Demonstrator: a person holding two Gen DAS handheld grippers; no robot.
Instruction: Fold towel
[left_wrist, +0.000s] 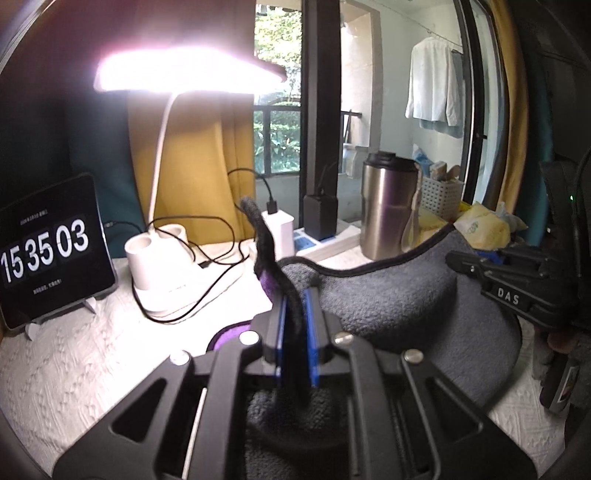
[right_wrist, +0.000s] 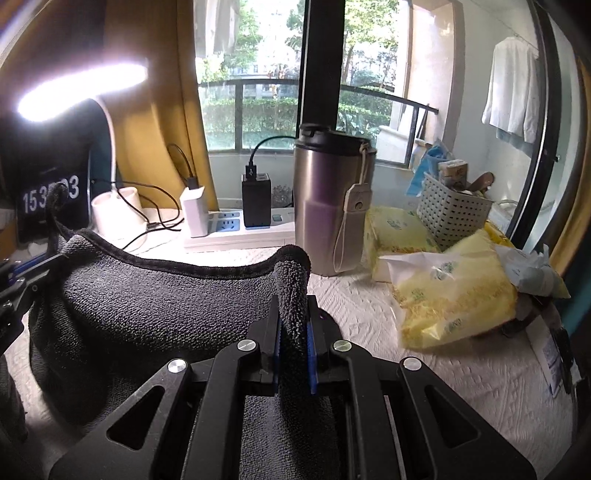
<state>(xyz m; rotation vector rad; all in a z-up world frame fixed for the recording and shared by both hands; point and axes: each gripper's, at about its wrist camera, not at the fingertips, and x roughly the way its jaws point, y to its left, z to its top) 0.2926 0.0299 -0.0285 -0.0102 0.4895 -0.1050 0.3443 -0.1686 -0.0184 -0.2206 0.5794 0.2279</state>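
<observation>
A dark grey towel (left_wrist: 399, 299) with a black hem and a purple underside is held up off the white table cover. My left gripper (left_wrist: 295, 295) is shut on one corner of it; the corner's loop sticks up past the fingertips. My right gripper (right_wrist: 293, 306) is shut on the other corner of the towel (right_wrist: 155, 295), which sags between the two grippers. The right gripper also shows at the right in the left wrist view (left_wrist: 517, 280), and the left gripper at the left edge in the right wrist view (right_wrist: 22, 273).
A lit white desk lamp (left_wrist: 177, 266), a tablet clock (left_wrist: 48, 251), a power strip with chargers (right_wrist: 236, 225), a steel tumbler (right_wrist: 328, 206), a white basket (right_wrist: 450, 214) and yellow tissue packs (right_wrist: 450, 295) stand along the back and right.
</observation>
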